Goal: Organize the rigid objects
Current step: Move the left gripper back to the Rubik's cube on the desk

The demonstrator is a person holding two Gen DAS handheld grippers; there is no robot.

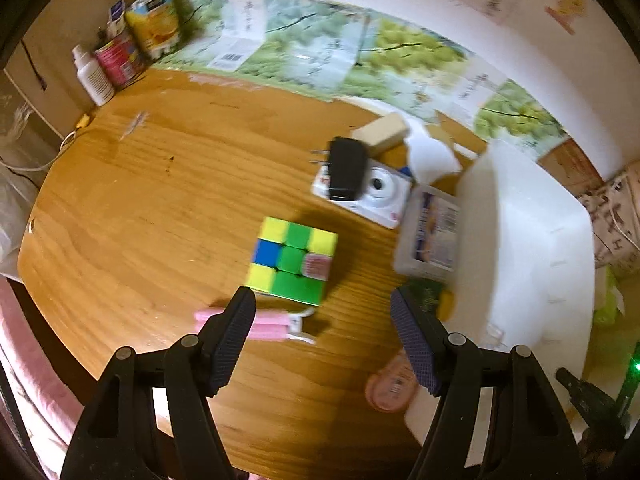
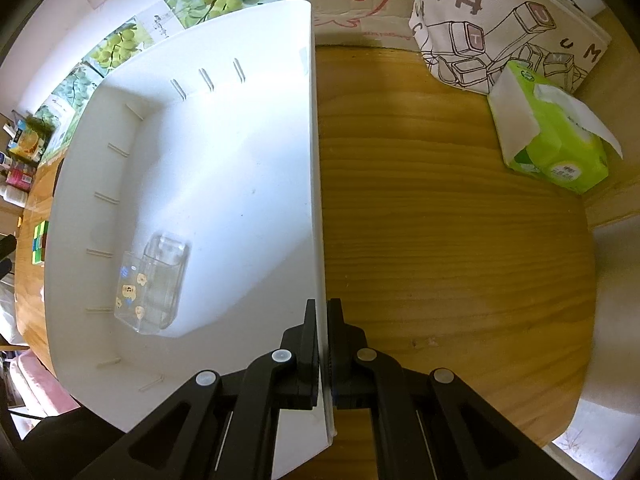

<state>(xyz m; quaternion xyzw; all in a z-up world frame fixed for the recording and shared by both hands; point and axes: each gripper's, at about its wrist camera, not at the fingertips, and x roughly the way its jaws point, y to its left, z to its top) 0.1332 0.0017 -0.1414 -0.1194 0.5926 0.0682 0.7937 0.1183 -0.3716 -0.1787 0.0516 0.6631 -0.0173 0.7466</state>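
A colour puzzle cube (image 1: 292, 260) lies on the wooden table (image 1: 140, 208), just ahead of my left gripper (image 1: 322, 298), which hangs open above the table with nothing between its fingers. A pink bar (image 1: 266, 326) lies under the left finger. Behind the cube, a black plug adapter (image 1: 346, 168) rests on a white toy camera (image 1: 382, 194). My right gripper (image 2: 322, 304) is shut on the side wall of the white bin (image 2: 312, 140). Inside the bin lies a clear box with cartoon stickers (image 2: 152, 284). The cube (image 2: 40, 240) shows past the bin's left edge.
The white bin (image 1: 520, 260) stands to the right of the cube, with a clear labelled box (image 1: 432, 236) against it, a beige block (image 1: 382, 130) behind and a pink round case (image 1: 390, 388) near it. Bottles and cartons (image 1: 120, 52) crowd the far left corner. A green tissue pack (image 2: 556, 140) and a printed bag (image 2: 500, 20) sit right of the bin.
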